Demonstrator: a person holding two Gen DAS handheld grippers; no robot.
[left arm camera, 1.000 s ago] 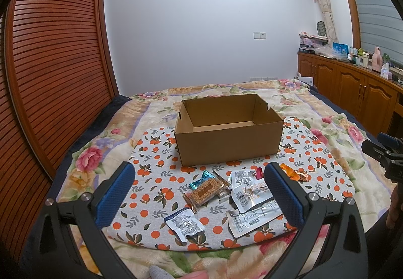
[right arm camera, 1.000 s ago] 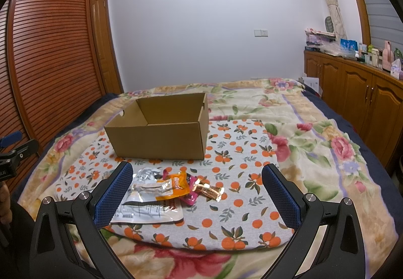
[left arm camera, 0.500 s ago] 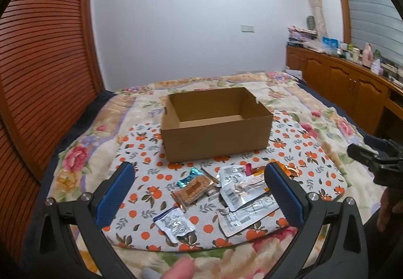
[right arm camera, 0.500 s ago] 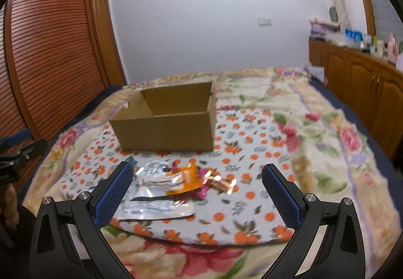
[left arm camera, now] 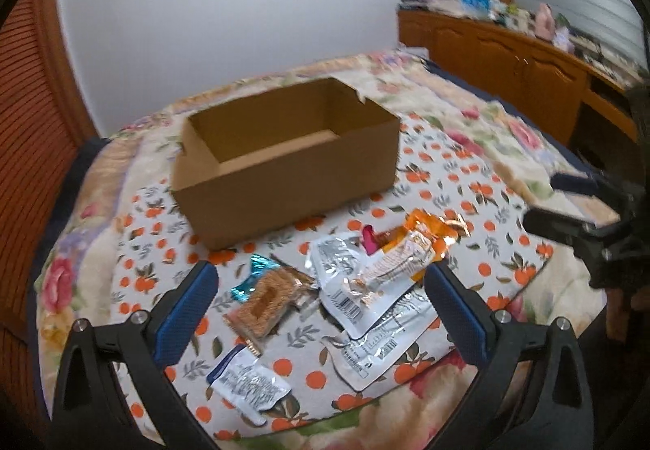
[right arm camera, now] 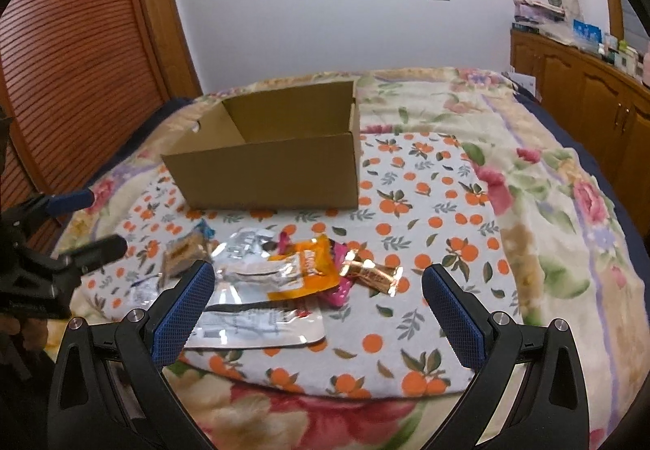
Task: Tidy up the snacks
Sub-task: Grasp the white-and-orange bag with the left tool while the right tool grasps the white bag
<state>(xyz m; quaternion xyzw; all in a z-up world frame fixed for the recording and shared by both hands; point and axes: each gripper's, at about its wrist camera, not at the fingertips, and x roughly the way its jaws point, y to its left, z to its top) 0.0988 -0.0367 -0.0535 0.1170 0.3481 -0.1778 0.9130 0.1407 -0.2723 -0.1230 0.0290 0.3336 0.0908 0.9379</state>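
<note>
Both claws spread wide, nothing between the blue pads; left gripper and right gripper hang above the near edge of the orange-print cloth on the bed. Snacks lie in a loose overlapping heap near the claws: orange foil pouch, gold-wrapped candy, large silver flat sachet partly under the others, tan cracker bar in clear wrap with teal end, small silver-and-blue sachet apart at near left. Open brown cardboard box sits beyond the heap, looks empty. Risks, as I judge them: pouches overlap, so a pinch on one may drag or lift a neighbour; flat slick foil on soft bedding may slide out of the pads or press into the cloth; the two claws are close together over one pile and could collide.
</note>
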